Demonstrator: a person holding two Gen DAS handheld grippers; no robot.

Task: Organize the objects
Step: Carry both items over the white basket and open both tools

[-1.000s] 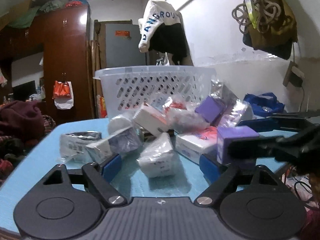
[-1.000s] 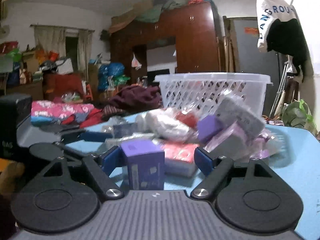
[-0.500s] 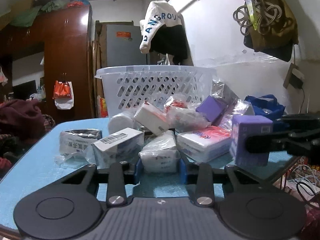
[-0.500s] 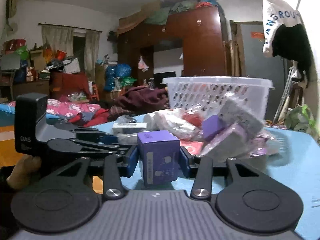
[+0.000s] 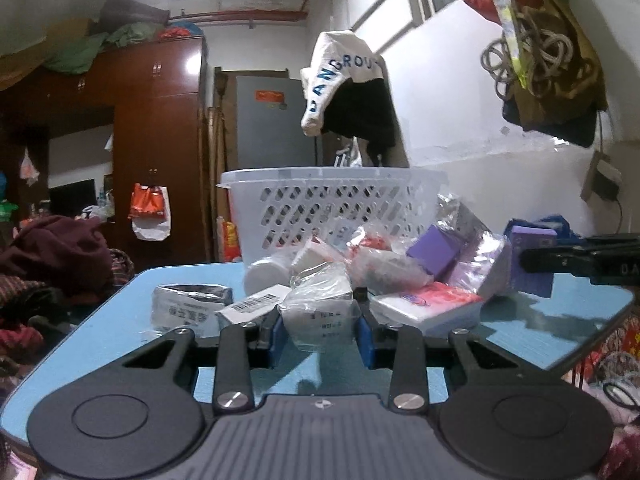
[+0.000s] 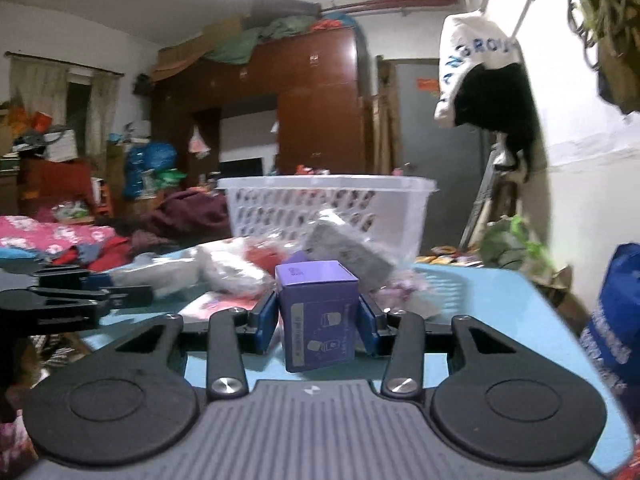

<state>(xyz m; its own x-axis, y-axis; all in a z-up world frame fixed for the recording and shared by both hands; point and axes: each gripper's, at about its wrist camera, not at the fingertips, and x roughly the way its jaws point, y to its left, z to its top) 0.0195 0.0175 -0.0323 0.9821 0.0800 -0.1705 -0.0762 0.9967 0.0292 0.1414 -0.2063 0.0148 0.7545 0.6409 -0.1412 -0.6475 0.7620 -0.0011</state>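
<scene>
Since a second ago both pairs of jaws have been drawn in, and each load has been raised off the blue table [image 5: 120,320]. A plastic-wrapped white packet [image 5: 322,314] is clamped in the left gripper [image 5: 322,330]; the purple box [image 6: 318,316] is pinched in the right gripper [image 6: 318,322], short of the white basket [image 6: 326,208]. Slippage is risked by the slick wrap, and the basket rim could be clipped.

The left gripper [image 5: 322,334], open a second earlier, was closed on the plastic-wrapped white packet [image 5: 320,312] and raised off the blue table [image 5: 104,332]. The right gripper [image 6: 318,326] was likewise closed on the purple box [image 6: 318,312], which was lifted clear.
</scene>
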